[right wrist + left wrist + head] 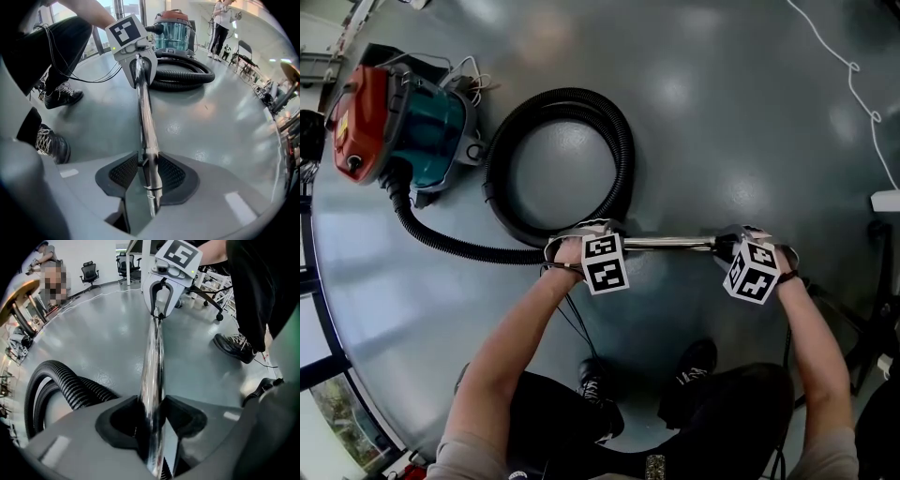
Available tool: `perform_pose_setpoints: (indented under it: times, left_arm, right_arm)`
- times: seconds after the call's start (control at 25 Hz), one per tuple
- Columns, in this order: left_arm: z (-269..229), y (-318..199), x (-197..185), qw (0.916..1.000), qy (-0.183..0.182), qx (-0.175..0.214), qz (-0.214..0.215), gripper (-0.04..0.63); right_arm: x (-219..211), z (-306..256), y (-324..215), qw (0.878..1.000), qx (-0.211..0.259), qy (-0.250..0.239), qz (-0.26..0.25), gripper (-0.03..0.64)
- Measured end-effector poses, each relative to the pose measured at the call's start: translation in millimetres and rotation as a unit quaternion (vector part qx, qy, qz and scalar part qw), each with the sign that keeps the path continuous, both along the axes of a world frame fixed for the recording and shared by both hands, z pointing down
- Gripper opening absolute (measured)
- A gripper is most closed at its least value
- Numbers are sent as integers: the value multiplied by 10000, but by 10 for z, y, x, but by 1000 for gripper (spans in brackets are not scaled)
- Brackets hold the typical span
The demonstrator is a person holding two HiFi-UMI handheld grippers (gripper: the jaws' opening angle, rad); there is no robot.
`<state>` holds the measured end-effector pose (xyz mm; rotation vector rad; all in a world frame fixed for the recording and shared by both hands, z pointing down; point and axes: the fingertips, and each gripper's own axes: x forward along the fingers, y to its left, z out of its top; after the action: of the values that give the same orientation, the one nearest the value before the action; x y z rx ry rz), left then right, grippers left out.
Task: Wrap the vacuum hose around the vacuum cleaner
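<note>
A red and teal vacuum cleaner (394,122) stands on the grey floor at the upper left. Its black ribbed hose (619,141) lies in a loop beside it, and a lower run (441,242) leads back to the machine. The hose ends in a chrome wand (670,244) held level between both grippers. My left gripper (581,246) is shut on the wand's hose end (152,380). My right gripper (727,246) is shut on the other end (146,126). The right gripper view shows the vacuum cleaner (173,33) and coiled hose (187,72) beyond the left gripper.
A thin white cable (853,70) trails over the floor at the upper right. My black shoes (694,361) stand just below the wand. Office chairs (89,270) and a round wooden table (18,291) stand far off. A person (220,23) stands behind the vacuum cleaner.
</note>
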<state>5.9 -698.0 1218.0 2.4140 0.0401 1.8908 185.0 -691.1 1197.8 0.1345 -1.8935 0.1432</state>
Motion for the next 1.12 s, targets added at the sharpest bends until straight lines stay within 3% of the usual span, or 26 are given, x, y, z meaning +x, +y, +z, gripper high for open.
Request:
perform_pose_setpoints:
  times: [0.36, 0.64, 0.68, 0.76, 0.84, 1.0, 1.12]
  left_arm:
    - [-217, -88, -92, 9995, 32, 81, -296, 192]
    - [-666, -272, -32, 9973, 334, 280, -594, 169]
    - [-775, -315, -29, 9963, 363, 373, -680, 137]
    - [-1044, -369, -7, 9938, 456, 545, -852, 4]
    - [-1376, -346, 36, 9914, 638, 528, -1019, 3]
    - [-2220, -299, 144, 9798, 1129, 366, -1612, 3]
    - [-2952, -240, 239, 9698, 1493, 324, -1900, 3]
  right_arm:
    - [-46, 53, -30, 10000, -34, -54, 75, 184]
    - [-120, -270, -22, 9990, -157, -241, 334, 203]
    - [-150, -378, -42, 9983, -139, -298, 475, 196]
    - [-216, -657, -90, 9958, -68, -429, 804, 147]
    - [-304, -1030, -129, 9905, -6, -667, 1203, 93]
    - [-487, -1970, -173, 9693, 20, -1372, 2042, 107]
    - [-592, -2676, -133, 9572, 163, -1677, 2352, 110]
